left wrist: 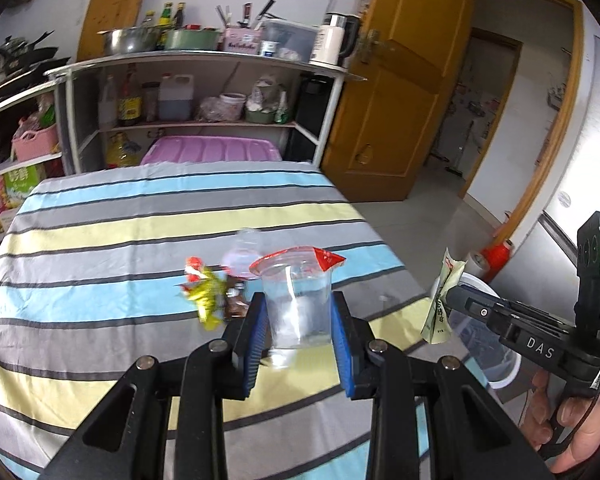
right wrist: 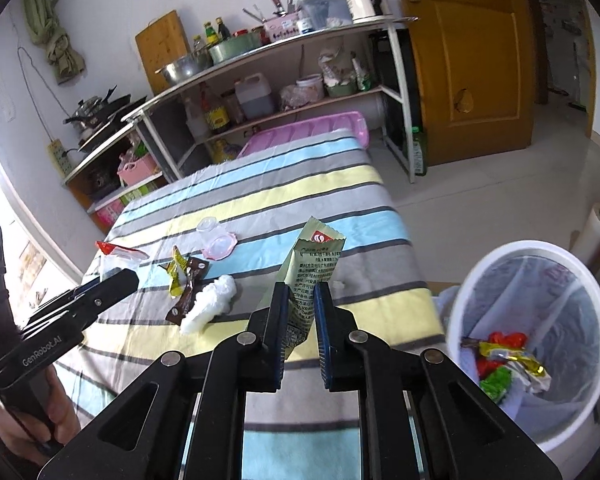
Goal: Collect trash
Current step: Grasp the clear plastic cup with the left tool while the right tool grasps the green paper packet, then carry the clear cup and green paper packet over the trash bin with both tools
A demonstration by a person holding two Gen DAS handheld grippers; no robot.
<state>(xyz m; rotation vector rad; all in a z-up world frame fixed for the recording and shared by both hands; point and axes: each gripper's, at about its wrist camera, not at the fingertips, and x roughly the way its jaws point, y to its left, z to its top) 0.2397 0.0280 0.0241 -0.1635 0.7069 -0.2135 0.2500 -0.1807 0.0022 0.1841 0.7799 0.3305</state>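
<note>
Left gripper (left wrist: 300, 316) pinches clear cup (left wrist: 298, 312) over table (left wrist: 100, 240), right gripper (right wrist: 302, 312) clamps green packet (right wrist: 312, 268) near bin (right wrist: 460, 300); we risk cup squirting out bc walls flex.

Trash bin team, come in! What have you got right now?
Left tool holds plastic cup. Right tool grips green wrapper. Bin beside table, path clear.

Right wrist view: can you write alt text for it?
The right gripper holds a pale green packet above a striped table, with wrappers and a white wad left on it. A white bin with trash inside stands at right.
</note>
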